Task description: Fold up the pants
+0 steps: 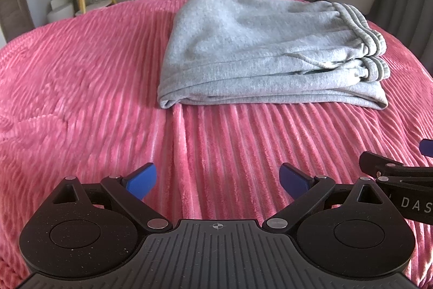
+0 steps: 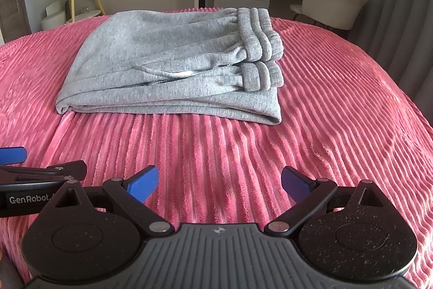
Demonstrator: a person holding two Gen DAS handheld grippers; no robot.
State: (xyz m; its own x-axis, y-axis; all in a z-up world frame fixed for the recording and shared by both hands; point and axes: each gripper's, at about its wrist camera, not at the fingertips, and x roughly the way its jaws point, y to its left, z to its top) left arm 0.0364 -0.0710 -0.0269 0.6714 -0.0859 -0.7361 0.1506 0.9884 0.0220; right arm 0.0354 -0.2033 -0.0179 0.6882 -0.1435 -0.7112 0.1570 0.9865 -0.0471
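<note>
Grey pants [image 1: 259, 50] lie folded in a layered stack on the pink ribbed blanket [image 1: 81, 88], cuffs and waistband bunched at the stack's right end. Well short of them, the left gripper [image 1: 217, 182] and right gripper [image 2: 219, 182] hover side by side, both spread wide and holding nothing

**Soft daylight, strong fisheye bend, 2 views**

Even, diffuse light; room bright, no harsh glare. Pink bedspread [image 1: 81, 72] shows pale sheen along its ribs. Grey pants [image 2: 167, 67] cast a thin soft shadow at the near fold. Faint shadow patches on the cover between the blue fingertips [image 2: 143, 183]. Left view slightly softer, background smeared. Corners vignette to black; walls and bed edge curve hard.
</note>
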